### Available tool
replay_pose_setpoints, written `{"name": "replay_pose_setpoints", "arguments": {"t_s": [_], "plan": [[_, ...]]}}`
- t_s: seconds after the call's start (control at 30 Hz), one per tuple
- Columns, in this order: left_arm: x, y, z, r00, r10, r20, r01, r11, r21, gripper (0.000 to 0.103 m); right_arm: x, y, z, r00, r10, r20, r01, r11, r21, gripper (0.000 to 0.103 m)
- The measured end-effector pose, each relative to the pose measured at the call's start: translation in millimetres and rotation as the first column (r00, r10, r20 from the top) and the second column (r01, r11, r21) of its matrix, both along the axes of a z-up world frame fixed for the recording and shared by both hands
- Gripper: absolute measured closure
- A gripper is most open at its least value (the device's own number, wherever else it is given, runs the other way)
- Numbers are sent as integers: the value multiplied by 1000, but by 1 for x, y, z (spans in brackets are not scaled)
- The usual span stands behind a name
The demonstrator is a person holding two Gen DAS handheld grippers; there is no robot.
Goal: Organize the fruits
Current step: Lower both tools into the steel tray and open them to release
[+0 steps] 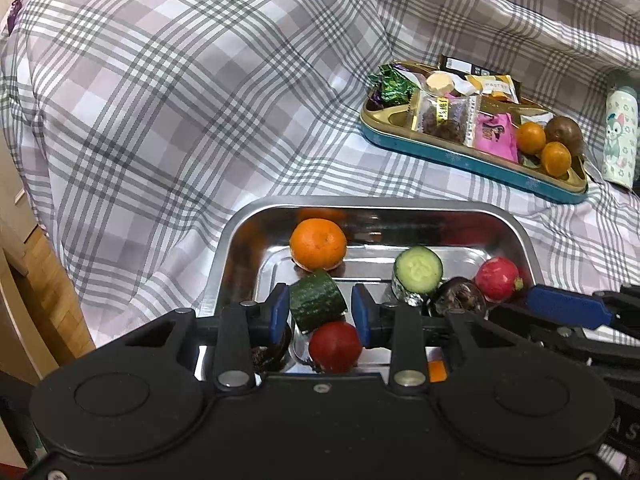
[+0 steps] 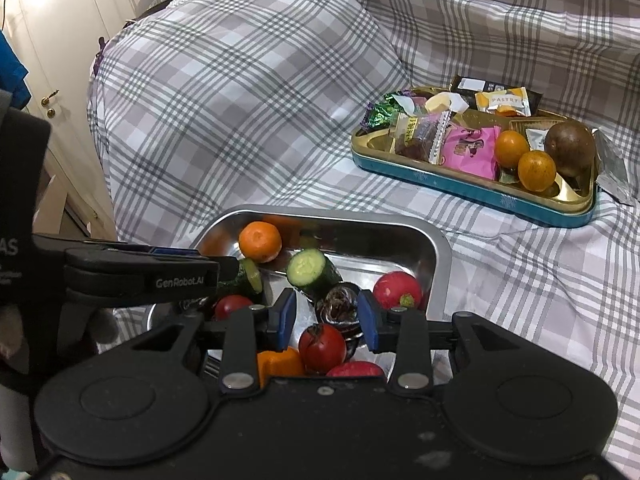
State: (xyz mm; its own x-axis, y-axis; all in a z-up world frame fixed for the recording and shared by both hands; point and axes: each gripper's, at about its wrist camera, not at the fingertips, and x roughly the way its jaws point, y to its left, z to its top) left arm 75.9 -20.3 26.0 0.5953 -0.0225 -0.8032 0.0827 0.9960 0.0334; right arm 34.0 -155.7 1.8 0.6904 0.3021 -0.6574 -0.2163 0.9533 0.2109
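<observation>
- Fruit and vegetable pieces sit mixed in the steel tray (image 1: 516,236) right under my two grippers: a mandarin (image 1: 318,244) toward the far left, two cucumber chunks, radishes, tomatoes and a dark round fruit.
- My left gripper (image 1: 320,314) has its blue pads spread to either side of the near cucumber chunk (image 1: 316,306); from my own camera I see gaps, though in the right wrist view a finger tip seems to touch it, so I judge it bracketed, not yet pinched.
- My right gripper (image 2: 327,316) is likewise apart, framing the dark fruit (image 2: 340,304) with a tomato (image 2: 322,348) just nearer me; nothing is clamped.
- I hold both low over the tray because this is where sorting starts, I think.
- The gold tin with a teal wall (image 1: 460,162) lies well apart on the checked cloth (image 1: 160,100), its far corner holding two small oranges (image 1: 530,138) and a brown fruit beside wrapped snacks, a likely home for fruit.
- Risk, as I judge it: round pieces rolling on slick steel when a neighbour is lifted.
</observation>
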Motion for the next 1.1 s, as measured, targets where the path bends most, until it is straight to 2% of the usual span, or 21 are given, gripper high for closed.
{"name": "replay_pose_setpoints", "arguments": {"t_s": [0.57,1.1], "plan": [[-30,-7,6,1000,-17,6,17,999,32,61,-11,-4,1,1000,-5,1,5,1000,-12,65],[-49,-10,6,1000,25,13,-25,998,49,61,-19,-12,1,1000,-28,6,29,999,-20,65]]}}
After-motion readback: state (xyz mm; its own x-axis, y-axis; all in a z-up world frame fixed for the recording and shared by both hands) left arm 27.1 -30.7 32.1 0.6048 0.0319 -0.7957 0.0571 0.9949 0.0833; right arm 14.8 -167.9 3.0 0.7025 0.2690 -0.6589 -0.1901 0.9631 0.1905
